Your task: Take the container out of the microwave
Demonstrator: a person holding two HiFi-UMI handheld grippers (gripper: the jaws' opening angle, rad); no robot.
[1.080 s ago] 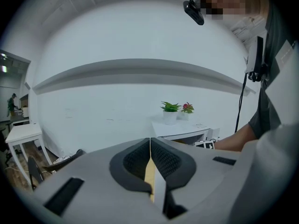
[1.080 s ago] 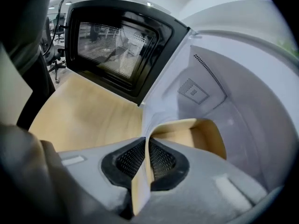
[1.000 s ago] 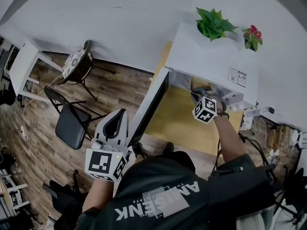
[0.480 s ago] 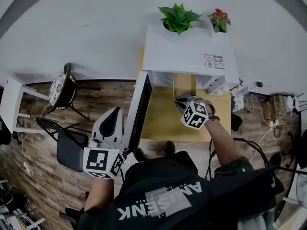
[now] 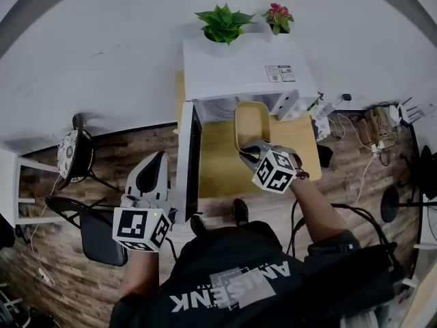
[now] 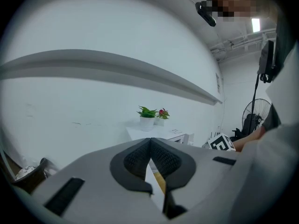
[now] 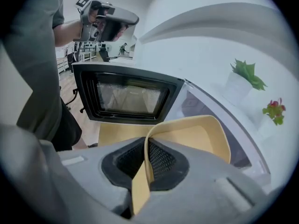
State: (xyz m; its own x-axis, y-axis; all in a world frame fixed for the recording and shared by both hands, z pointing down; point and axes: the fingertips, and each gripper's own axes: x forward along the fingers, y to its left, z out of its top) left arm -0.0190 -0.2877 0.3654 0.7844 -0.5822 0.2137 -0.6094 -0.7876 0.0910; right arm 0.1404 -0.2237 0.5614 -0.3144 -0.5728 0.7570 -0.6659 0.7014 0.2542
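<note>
The white microwave (image 5: 239, 74) stands on a yellow table (image 5: 218, 166) with its black-framed door (image 5: 188, 162) swung wide open. A shallow yellow container (image 5: 251, 123) hangs in front of the microwave's opening, above the table. My right gripper (image 5: 251, 150) is shut on its near rim. In the right gripper view the rim (image 7: 145, 155) sits pinched between the dark pads, and the container (image 7: 198, 132) tilts away toward the door (image 7: 126, 97). My left gripper (image 5: 151, 178) hovers just left of the door's outer edge. It is shut (image 6: 150, 146) with nothing between its pads.
Two potted plants (image 5: 222, 22) (image 5: 278, 14) stand on the microwave's top. A black chair (image 5: 95, 234) and a round-seated chair (image 5: 72, 152) are on the wooden floor at the left. Cables and a power strip (image 5: 372, 125) lie at the right.
My right gripper has drawn the yellow container out of the microwave, toward me and upward. The left gripper has stayed beside the open door.
</note>
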